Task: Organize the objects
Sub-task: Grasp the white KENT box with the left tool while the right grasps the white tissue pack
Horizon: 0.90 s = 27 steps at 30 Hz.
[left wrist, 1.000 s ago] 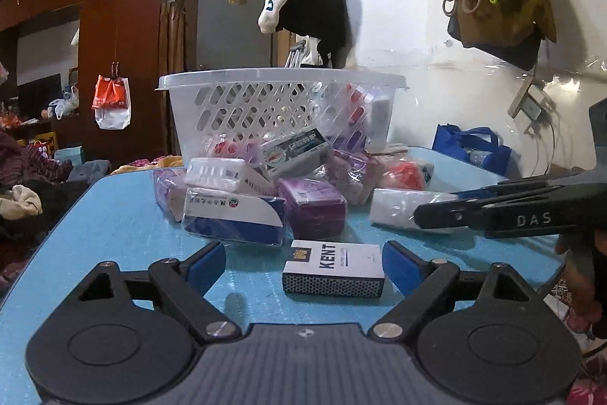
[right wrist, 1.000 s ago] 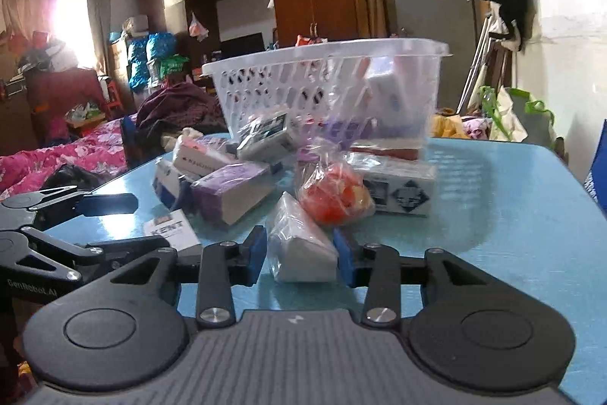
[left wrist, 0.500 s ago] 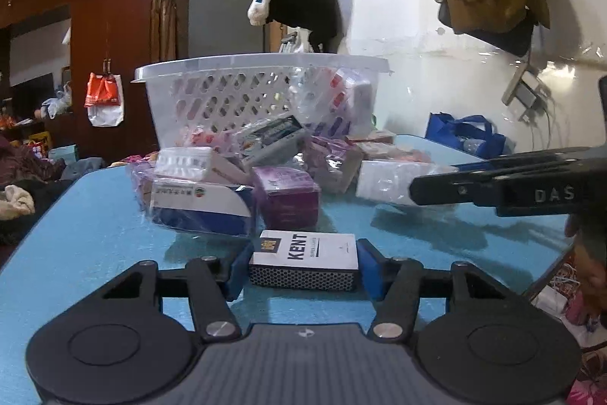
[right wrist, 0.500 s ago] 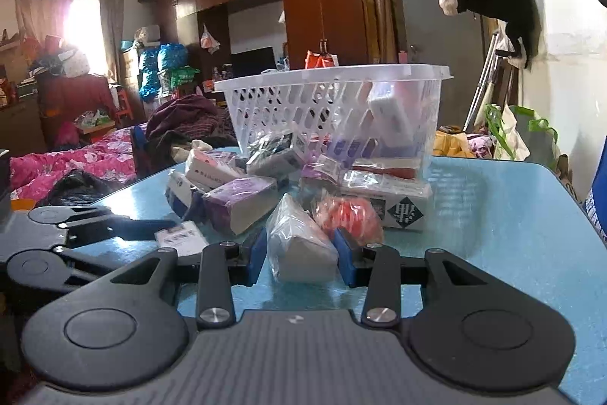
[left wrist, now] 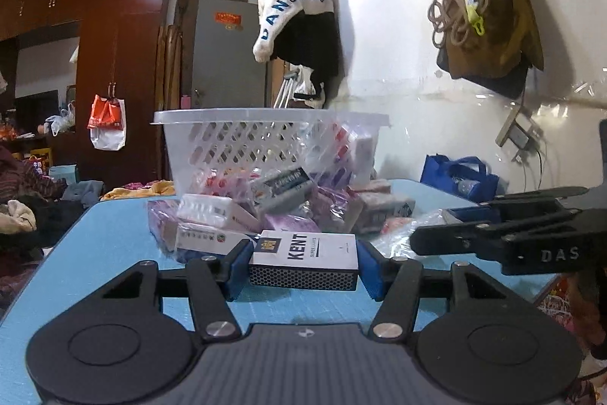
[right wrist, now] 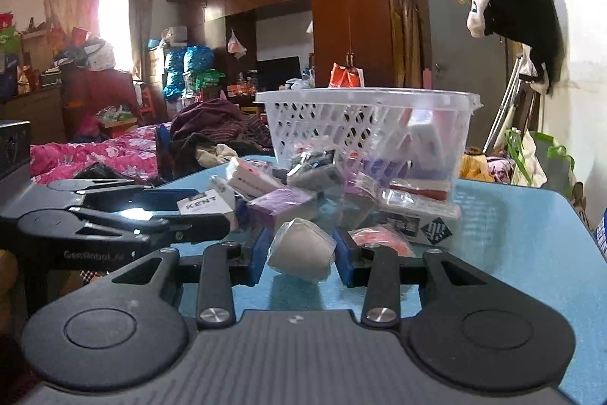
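Observation:
A white and black KENT box (left wrist: 303, 253) sits crosswise between my left gripper's (left wrist: 303, 266) blue pads; the gripper is shut on it, a little above the blue table (left wrist: 114, 245). In the right wrist view my right gripper (right wrist: 301, 249) is closing on a white soft packet in clear wrap (right wrist: 301, 245), pads pressing both its sides, with its shadow on the table below. Just behind both grippers lies a pile of wrapped packs and boxes (left wrist: 296, 200). Behind the pile stands a white slotted basket (left wrist: 265, 116) with several packs inside. The left gripper (right wrist: 212, 211) with the KENT box (right wrist: 205, 204) shows at left.
The right gripper (left wrist: 432, 230) reaches in from the right, close beside the left one. An orange-red packet (right wrist: 379, 240) and a printed white box (right wrist: 425, 226) lie just behind the right fingers. The table's right edge (right wrist: 576, 215) is near. A wall with hanging bags is on the right.
My left gripper's jaws have come together on the KENT box and raised it off the table. The right gripper has lifted the white packet slightly and squeezed it tighter.

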Tool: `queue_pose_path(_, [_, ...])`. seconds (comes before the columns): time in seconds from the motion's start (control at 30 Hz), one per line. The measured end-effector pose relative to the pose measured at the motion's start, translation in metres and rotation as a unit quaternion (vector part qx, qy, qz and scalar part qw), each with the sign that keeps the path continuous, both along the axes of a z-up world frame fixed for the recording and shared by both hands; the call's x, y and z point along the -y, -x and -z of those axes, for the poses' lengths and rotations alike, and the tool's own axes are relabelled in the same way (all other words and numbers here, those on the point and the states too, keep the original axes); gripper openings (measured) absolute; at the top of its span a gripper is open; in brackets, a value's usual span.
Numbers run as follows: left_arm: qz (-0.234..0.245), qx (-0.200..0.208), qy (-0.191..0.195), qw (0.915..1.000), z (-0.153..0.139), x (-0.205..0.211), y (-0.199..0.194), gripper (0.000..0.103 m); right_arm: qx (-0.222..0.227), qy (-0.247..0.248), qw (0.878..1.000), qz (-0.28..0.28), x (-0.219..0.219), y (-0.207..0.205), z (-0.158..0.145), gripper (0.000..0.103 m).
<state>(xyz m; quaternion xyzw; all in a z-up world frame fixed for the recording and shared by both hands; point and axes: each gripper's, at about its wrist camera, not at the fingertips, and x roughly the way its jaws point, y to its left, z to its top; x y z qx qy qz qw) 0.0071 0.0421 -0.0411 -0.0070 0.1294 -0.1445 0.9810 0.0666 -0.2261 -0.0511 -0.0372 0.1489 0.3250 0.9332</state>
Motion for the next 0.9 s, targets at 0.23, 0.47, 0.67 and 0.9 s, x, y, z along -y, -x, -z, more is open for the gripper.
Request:
queue_pose_path(0.23, [-0.005,0.006,0.007,0.9999,-0.003,-0.006,0.001,0.062,0.015,-0.005,1.0,-0.006,0.001,0.005,-0.006,0.04])
queue_pose_path(0.47, [-0.004,0.011,0.006,0.9999,-0.003,-0.005,0.002,0.062,0.015,-0.017,1.0,-0.006,0.003,0.001,-0.009,0.04])
queue_pose_path(0.67, [-0.007,0.011,0.011,0.9999,-0.003,-0.006,0.002,0.062,0.0,-0.051,0.999,-0.006,0.017,-0.004,-0.013,0.04])
queue_pose_path(0.9, [0.013,0.01,0.022,0.9996,-0.017,-0.007,-0.001,0.062,0.006,-0.068,0.998,-0.001,0.021,-0.008,-0.023,0.04])
